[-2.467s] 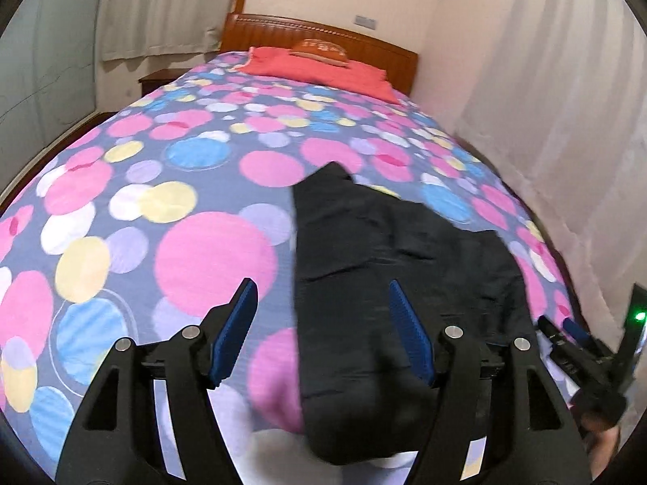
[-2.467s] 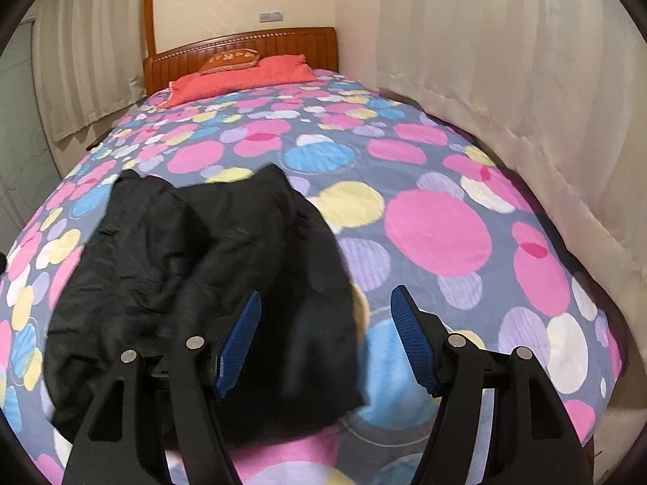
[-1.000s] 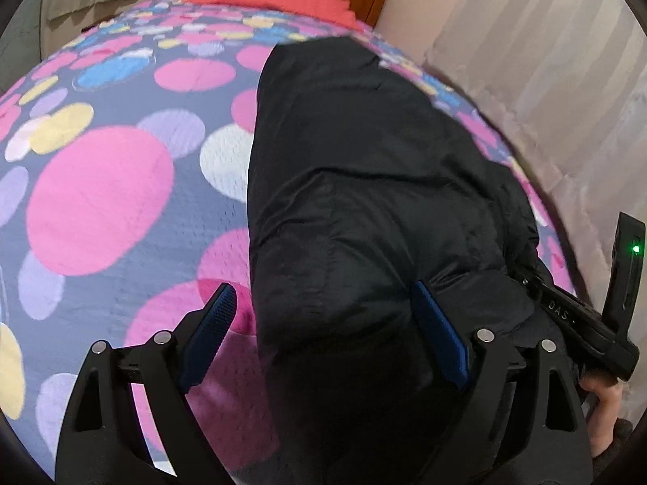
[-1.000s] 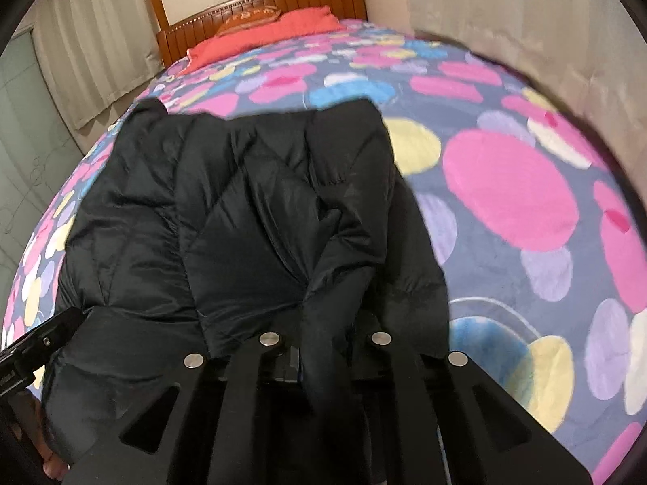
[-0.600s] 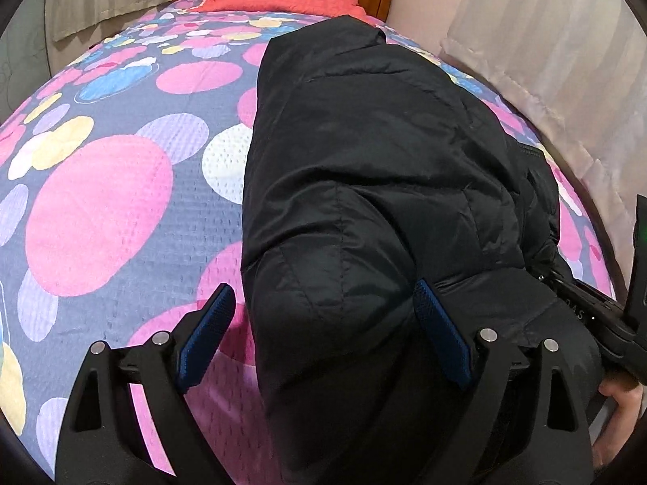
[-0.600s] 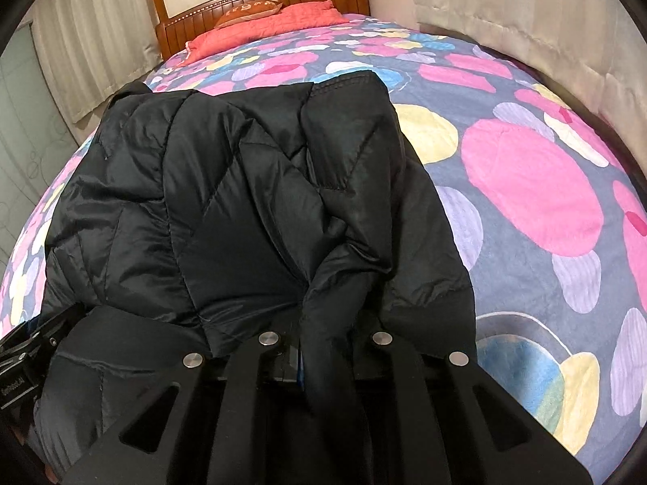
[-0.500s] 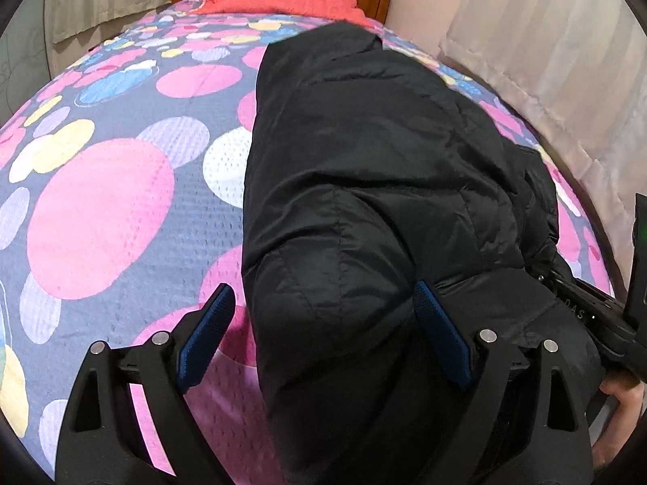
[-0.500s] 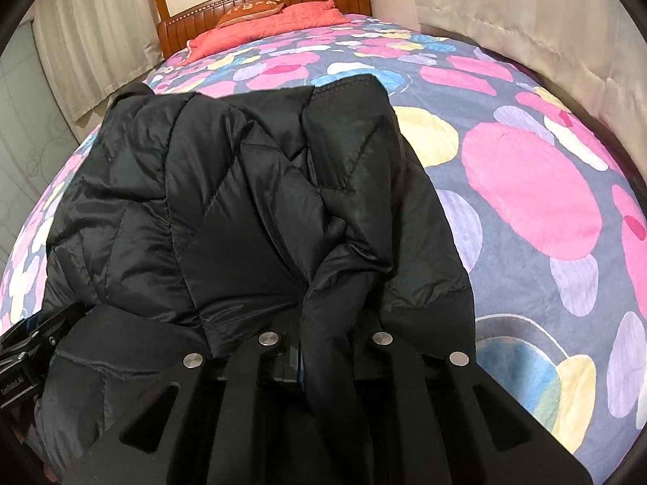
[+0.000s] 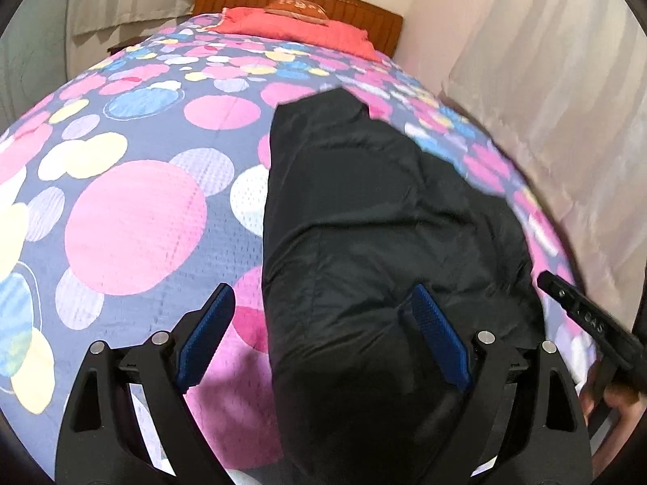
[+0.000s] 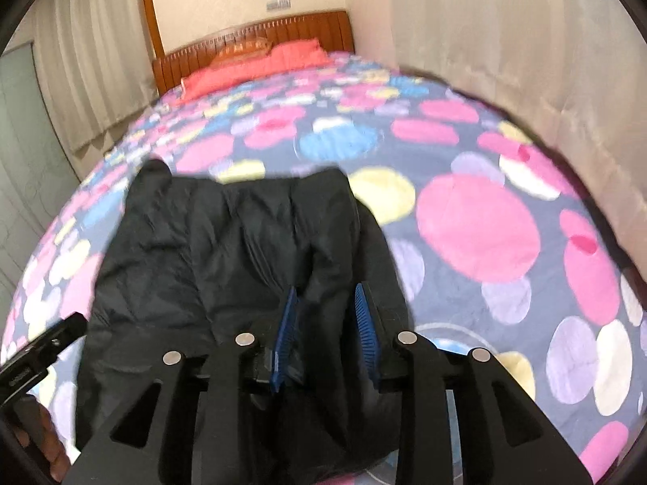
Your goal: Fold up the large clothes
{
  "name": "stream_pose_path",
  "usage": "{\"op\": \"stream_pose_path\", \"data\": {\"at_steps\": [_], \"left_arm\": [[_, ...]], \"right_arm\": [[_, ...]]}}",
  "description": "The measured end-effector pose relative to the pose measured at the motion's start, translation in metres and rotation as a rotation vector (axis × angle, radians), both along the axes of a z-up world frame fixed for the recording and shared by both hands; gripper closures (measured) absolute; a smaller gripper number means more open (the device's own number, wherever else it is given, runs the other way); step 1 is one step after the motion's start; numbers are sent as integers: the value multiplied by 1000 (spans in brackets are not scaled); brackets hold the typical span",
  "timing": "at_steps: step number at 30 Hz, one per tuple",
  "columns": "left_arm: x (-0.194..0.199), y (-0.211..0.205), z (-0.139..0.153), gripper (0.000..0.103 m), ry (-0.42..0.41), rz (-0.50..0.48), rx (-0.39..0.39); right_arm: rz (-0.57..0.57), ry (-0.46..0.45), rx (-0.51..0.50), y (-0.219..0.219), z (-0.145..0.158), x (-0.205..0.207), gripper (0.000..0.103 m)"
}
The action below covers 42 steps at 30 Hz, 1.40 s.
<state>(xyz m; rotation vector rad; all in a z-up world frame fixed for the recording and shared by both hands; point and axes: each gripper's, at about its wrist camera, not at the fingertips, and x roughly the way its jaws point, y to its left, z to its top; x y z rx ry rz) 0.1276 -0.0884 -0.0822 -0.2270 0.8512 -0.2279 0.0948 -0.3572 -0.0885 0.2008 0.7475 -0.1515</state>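
My right gripper [image 10: 325, 317], jaws just opening, no longer pinches the black puffer jacket [image 9: 376, 242] lying near the bedspread's [image 9: 133, 218] right edge; left gripper [image 9: 323, 331] spread wide, empty. Open bedspread left.

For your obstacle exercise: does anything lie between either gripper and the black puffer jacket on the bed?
Nothing visible does. The black puffer jacket lies directly under the left gripper, and a fold sits between the right gripper pads, which have just been opening.
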Motion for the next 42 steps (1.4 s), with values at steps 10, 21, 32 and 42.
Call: {"op": "stream_pose_path", "data": {"at_steps": [10, 21, 32, 42], "left_arm": [[31, -26, 6, 14, -29, 25, 16], [67, -33, -41, 7, 93, 40, 51], [77, -36, -63, 3, 120, 50, 98], [82, -42, -71, 3, 99, 56, 141]], "right_arm": [[102, -15, -43, 32, 3, 53, 72], [106, 86, -73, 30, -49, 90, 72], [84, 73, -69, 33, -73, 95, 73], [65, 53, -83, 34, -83, 100, 73]]}}
